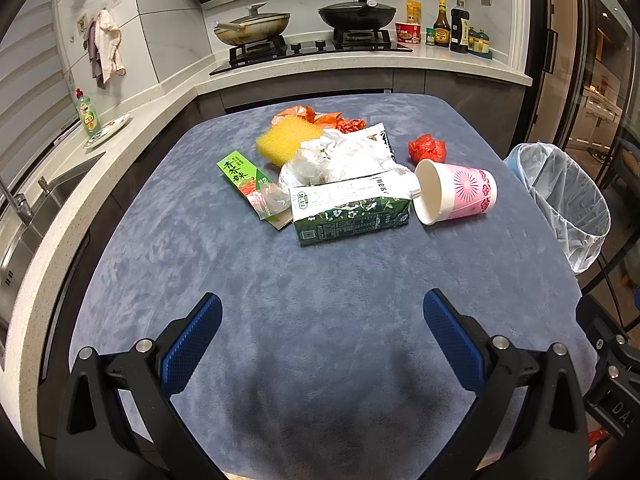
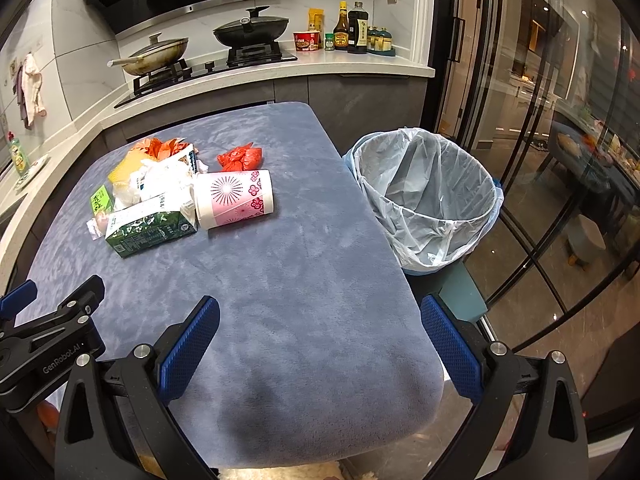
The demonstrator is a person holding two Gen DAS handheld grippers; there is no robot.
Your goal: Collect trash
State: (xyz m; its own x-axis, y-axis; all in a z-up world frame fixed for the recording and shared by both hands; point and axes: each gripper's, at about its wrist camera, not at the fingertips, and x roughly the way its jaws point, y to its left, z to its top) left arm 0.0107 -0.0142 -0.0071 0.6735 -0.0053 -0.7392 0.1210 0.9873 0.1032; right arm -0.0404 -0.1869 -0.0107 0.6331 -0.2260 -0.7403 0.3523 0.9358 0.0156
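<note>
A heap of trash lies on the blue-grey table (image 1: 320, 280): a green and white carton (image 1: 352, 212) on its side, a pink paper cup (image 1: 456, 192) tipped over beside it, a yellow sponge (image 1: 286, 138), crumpled white plastic (image 1: 340, 152), a green wrapper (image 1: 244, 176), orange wrappers (image 1: 320, 118) and a red crumpled bag (image 1: 426, 148). My left gripper (image 1: 322, 320) stands open over the near table, well short of the carton, holding nothing. My right gripper (image 2: 320, 322) is open too, over the table's near right edge, with the carton (image 2: 150, 228) and cup (image 2: 236, 200) far ahead to the left.
A bin lined with a clear bag (image 2: 428, 196) stands off the table's right edge (image 1: 568, 204). Behind runs a counter with a hob, two lidded pans (image 1: 304, 20) and sauce bottles (image 1: 452, 26). A sink (image 1: 36, 208) sits left; glass doors (image 2: 540, 140) stand at right.
</note>
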